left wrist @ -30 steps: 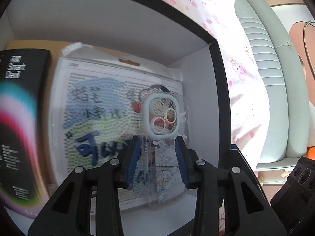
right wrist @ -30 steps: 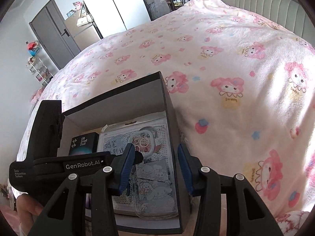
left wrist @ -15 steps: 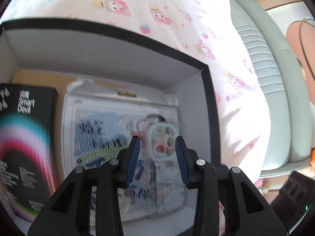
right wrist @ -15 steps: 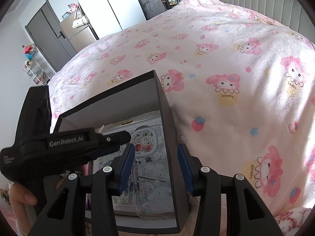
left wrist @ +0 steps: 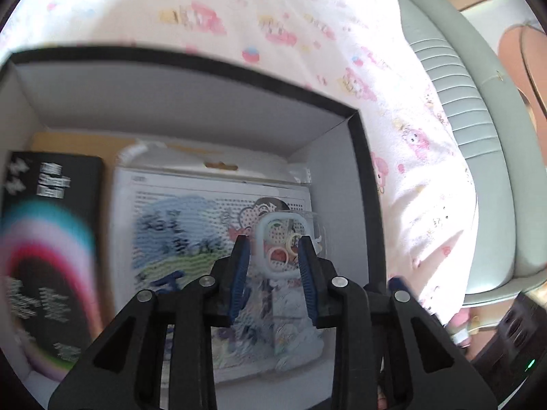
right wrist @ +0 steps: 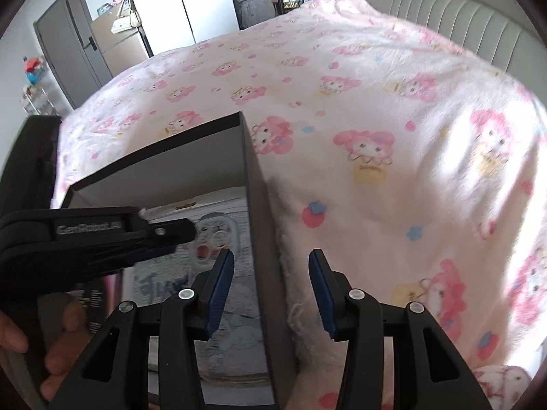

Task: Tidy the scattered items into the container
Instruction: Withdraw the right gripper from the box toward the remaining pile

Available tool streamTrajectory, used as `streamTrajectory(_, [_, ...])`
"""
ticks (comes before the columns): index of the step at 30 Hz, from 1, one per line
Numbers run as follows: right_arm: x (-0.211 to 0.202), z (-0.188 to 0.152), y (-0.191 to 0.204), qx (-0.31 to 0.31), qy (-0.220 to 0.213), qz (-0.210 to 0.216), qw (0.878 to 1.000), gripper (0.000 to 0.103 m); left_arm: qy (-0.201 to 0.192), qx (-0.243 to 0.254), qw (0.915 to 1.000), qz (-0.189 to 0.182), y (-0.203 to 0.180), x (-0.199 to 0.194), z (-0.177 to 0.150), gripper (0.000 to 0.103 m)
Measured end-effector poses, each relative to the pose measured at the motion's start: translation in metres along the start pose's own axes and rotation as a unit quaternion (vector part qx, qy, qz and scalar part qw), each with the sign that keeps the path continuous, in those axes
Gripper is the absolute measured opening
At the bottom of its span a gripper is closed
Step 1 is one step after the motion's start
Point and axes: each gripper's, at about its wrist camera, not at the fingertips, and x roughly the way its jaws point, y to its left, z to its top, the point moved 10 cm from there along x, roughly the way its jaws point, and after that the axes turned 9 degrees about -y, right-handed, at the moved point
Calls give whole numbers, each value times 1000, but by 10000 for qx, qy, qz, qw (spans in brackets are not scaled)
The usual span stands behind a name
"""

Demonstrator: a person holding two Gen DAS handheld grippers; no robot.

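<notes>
The bed (right wrist: 393, 109) with its pink blanket is the biggest thing here, and on it sits the box (left wrist: 191, 109), dark outside and pale inside. You have no more loose things to see on the blanket in either view, so the tidying looks close to done.

Inside the box, from big to small: the flat picture pack (left wrist: 191, 239) lies on the floor of the box, the black booklet (left wrist: 44, 246) lies at its left, and the clear phone case (left wrist: 290, 273) rests on top of the pack, by the right wall. Its long side runs from near to far (the ring end is the far end).

Your left gripper (left wrist: 273, 256) is above the box and right over the case. Its fingers are partly open and hold nothing; the case lies below them and a little ahead. This hand is the nearer one.

Your right gripper (right wrist: 270, 280) is wide open and empty. Its fingers sit one on each side of the box's right wall (right wrist: 259, 239).

The left view shows the whole floor of the box. The right view hides much of it behind the left gripper, but shows the bare blanket.
</notes>
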Motion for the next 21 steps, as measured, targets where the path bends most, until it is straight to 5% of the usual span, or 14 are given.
streamTrajectory(7, [-62, 26, 9, -16, -602, 219, 9979, 48, -956, 843, 9915, 265, -39, -80, -23, 30])
streamTrajectory(10, [-78, 21, 24, 112, -508, 579, 9970, 48, -1094, 1104, 9876, 239, -46, -103, -4, 31])
streamTrajectory(21, [-137, -4, 65, -49, -569, 1052, 9928, 48, -1388, 1429, 9798, 156, -46, -168, -40, 31])
